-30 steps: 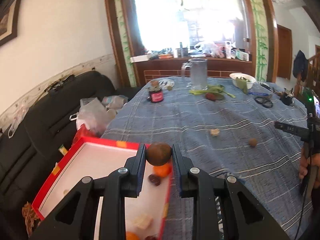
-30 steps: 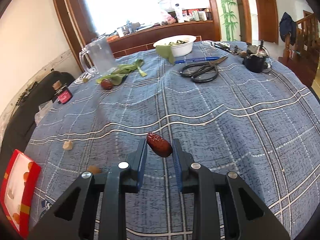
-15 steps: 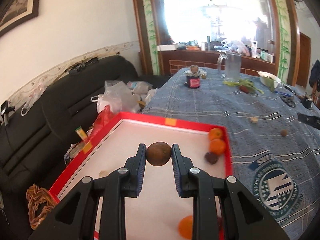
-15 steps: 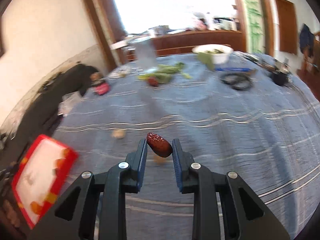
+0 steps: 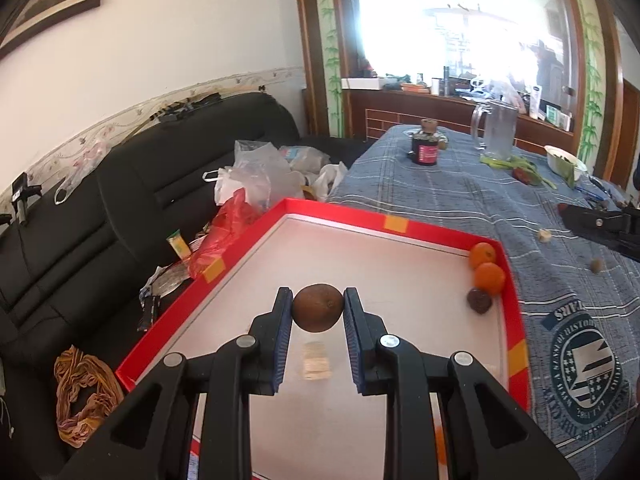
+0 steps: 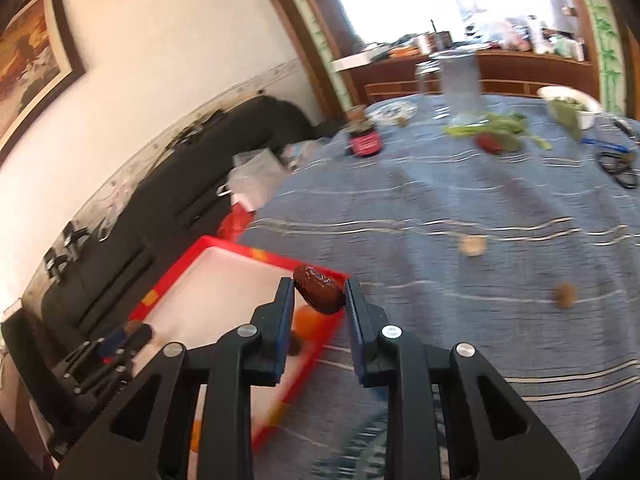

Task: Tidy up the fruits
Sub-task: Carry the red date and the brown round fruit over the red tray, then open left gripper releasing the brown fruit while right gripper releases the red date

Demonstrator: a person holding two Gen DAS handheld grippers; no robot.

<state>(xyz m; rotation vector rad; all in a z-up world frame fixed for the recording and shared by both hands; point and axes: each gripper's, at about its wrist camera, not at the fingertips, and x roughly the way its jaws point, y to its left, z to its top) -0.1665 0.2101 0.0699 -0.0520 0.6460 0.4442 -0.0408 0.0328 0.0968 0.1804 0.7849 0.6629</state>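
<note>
The left gripper (image 5: 318,314) is clamping a round brown fruit (image 5: 318,308) between its two blue-padded fingers (image 5: 282,332), holding it in the air above the white floor of the red-rimmed tray (image 5: 344,216). Directly beneath the fruit, between the fingers, a pale square morsel (image 5: 316,365) is lying on the tray floor. Ahead and to the right of this gripper, in the tray's far right corner, two oranges (image 5: 485,266) are sitting touching each other, with a dark wrinkled fruit (image 5: 479,301) just beside the nearer one. Beyond the tray's right rim, the blue plaid tablecloth (image 5: 460,188) is carrying two small pale bits well apart from the tray, and farther off a dark jar (image 5: 425,148) and a clear pitcher (image 5: 498,130) are standing. To the left, plastic bags are lying on a black sofa (image 5: 120,184).

The right gripper (image 6: 319,300) is gripping a dark red date (image 6: 319,294), tilted between its pads, and is hovering over the near corner of the same tray (image 6: 180,268). Below the date, an orange (image 6: 310,320) is showing inside the tray, somewhat blurred. Down to the left of this gripper, the left gripper (image 6: 132,334) is reaching over the tray. Off to the right, two small pieces (image 6: 473,245) are lying on the cloth.
</note>
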